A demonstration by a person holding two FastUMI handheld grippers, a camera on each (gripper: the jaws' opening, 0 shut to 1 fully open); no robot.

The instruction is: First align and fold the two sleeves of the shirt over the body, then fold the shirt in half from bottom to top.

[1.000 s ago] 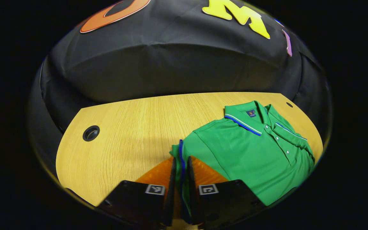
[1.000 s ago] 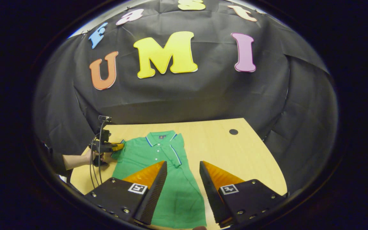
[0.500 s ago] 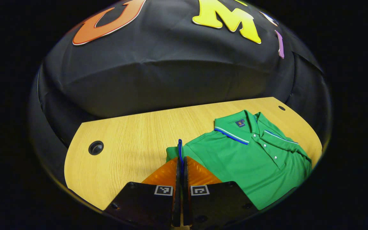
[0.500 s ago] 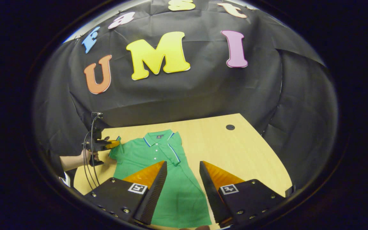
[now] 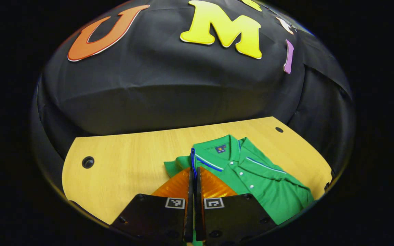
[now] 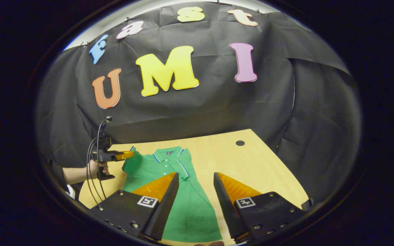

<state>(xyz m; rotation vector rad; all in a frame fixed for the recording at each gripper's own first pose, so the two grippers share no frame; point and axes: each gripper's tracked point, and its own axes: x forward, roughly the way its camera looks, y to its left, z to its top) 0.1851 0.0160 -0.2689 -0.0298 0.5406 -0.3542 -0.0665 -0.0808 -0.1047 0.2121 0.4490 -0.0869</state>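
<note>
The left gripper (image 5: 193, 174), closed on the sleeve (image 5: 176, 165) of the shirt (image 5: 268, 184), must carry it toward the collar (image 5: 224, 150), while the right gripper (image 6: 195, 184) waits open above the shirt's lower body.

The polo shirt (image 5: 268, 191) is bright green, its collar (image 5: 210, 163) edged with blue and white stripes, its placket set with small white buttons (image 5: 240, 174), and a dark blue label (image 5: 220, 149) sits inside the neck. The surface (image 5: 128, 164) is pale yellow wood grain with black round holes (image 5: 88, 162).
</note>
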